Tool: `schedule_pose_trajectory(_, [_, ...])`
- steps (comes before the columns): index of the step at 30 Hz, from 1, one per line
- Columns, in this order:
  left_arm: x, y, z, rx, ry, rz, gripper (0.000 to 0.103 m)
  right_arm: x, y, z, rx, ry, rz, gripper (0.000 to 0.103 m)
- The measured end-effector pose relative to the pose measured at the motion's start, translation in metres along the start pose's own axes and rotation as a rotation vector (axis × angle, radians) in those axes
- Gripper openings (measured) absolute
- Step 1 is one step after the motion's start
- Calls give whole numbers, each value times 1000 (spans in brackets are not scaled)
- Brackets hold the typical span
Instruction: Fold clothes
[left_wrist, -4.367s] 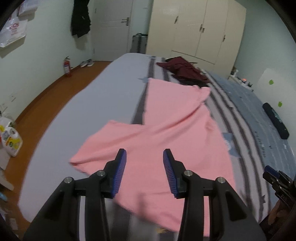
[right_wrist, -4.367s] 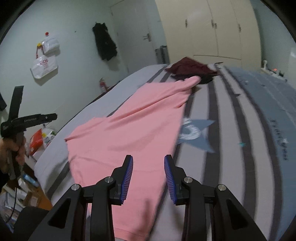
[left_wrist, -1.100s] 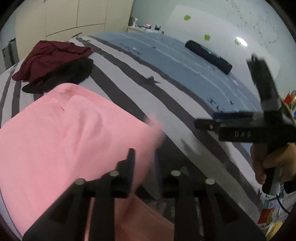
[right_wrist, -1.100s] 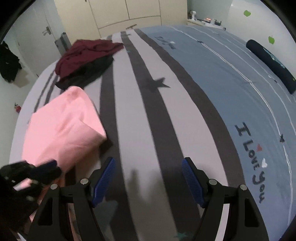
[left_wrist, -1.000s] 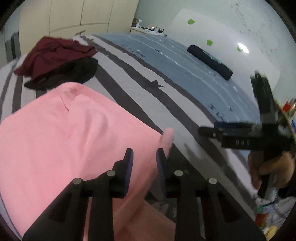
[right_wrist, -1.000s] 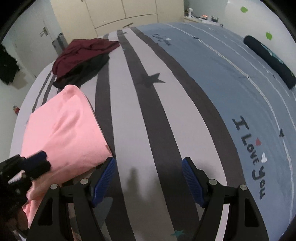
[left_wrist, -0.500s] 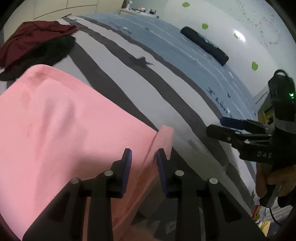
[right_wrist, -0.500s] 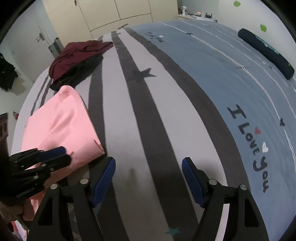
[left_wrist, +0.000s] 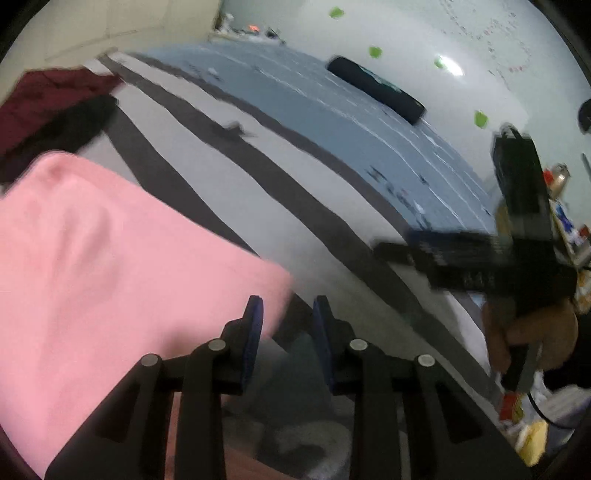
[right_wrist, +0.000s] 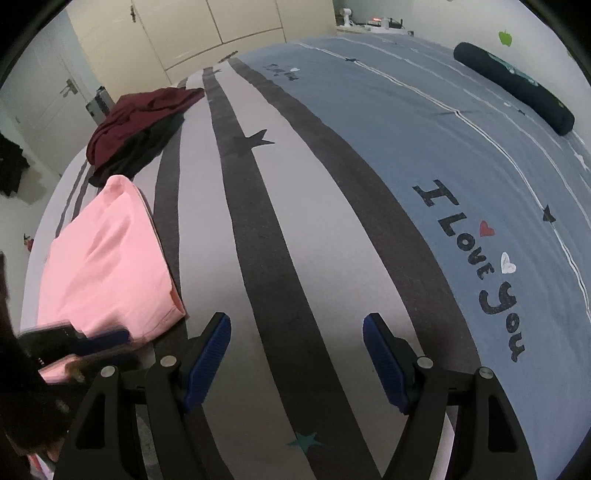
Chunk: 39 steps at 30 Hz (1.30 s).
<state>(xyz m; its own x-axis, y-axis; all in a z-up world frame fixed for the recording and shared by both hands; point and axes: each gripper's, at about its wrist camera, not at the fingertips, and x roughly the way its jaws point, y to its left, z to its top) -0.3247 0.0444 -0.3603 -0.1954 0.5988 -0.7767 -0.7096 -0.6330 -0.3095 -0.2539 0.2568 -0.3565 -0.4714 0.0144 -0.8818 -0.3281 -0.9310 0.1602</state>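
Striped bedspread, pink garment half folded. Left gripper narrow, apparently empty; right gripper wide, empty. Risk: corner unfolding if snagged.

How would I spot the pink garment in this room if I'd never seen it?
Find the big bed with the grey-and-dark striped cover. The pink garment lies folded near one side, just in front of a heap of maroon and black clothes. It is the only pale, flat-lying piece there.
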Motion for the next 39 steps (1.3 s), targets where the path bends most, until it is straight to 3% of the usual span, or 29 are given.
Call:
schedule_pose_trajectory(7, [20, -4, -13, 80, 49, 94, 24, -4, 4, -4, -1, -21, 30, 71])
schedule_pose_trajectory(17, [46, -21, -17, 98, 46, 141, 24, -10, -7, -7, 16, -45, 42, 71])
schedule_pose_trajectory(20, [47, -23, -16, 106, 39, 169, 5, -11, -10, -8, 18, -43, 37, 71])
schedule_pose_trajectory(22, [47, -18, -10, 71, 33, 156, 5, -11, -11, -9, 18, -42, 35, 71])
schedule_pose_trajectory(26, [24, -6, 1, 8, -32, 158, 4, -12, -6, -7, 11, -44, 33, 71])
schedule_pose_trajectory(30, [-28, 34, 20, -116, -134, 190, 4, -11, 8, -1, 2, -44, 38, 71])
schedule_pose_trajectory(36, [-125, 132, 39, -257, -258, 322, 4, -2, 50, 20, -17, -46, 84, 71])
schedule_pose_trajectory(39, [-162, 186, 40, -299, -270, 407, 4, 7, 83, 39, -36, -48, 126, 71])
